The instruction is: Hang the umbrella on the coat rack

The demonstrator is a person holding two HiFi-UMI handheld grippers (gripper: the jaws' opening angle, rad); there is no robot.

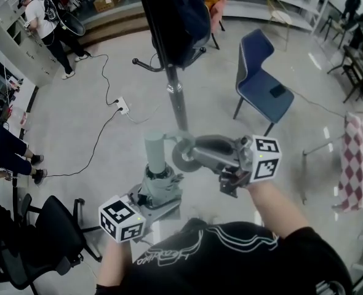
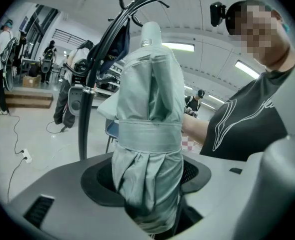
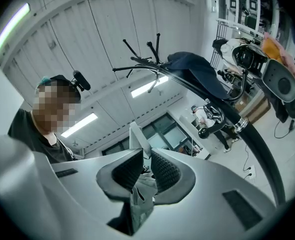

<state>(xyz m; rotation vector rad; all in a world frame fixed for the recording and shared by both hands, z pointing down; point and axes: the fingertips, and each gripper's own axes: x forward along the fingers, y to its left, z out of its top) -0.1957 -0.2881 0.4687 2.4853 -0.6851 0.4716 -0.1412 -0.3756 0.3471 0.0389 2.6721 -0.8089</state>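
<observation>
Two grippers share one folded, pale green umbrella (image 2: 147, 119), held low in the head view just above the person's black shirt. The left gripper (image 2: 147, 189) is clamped around the bundled canopy below its wrap band. Its jaws stand wide with the pads against the cloth, and the umbrella stands nearly upright with its cylindrical end on top. The right gripper (image 3: 143, 171) comes in from the right of the head view. Its jaws are almost together, pinching a thin pale green strap (image 3: 137, 136) that loops off the top end of the umbrella. A flat strip of the strap sticks up past the pads.

Just beyond the umbrella, toward the centre of the head view, rises the black pole of the coat rack (image 1: 176, 100). The umbrella is not yet on it. A dark garment (image 1: 172, 17) hangs from the rack's upper part at top centre, and the left gripper view shows curved bare hooks above it.

Farther off, a blue chair (image 1: 264, 85) stands to the right of the pole. A white power strip (image 1: 123, 107) lies on the grey floor (image 1: 107, 146) to its left, with a black cable trailing away. A red-checked cloth (image 1: 354, 165) shows at the right edge, and a person (image 1: 43, 20) stands at the upper left.
</observation>
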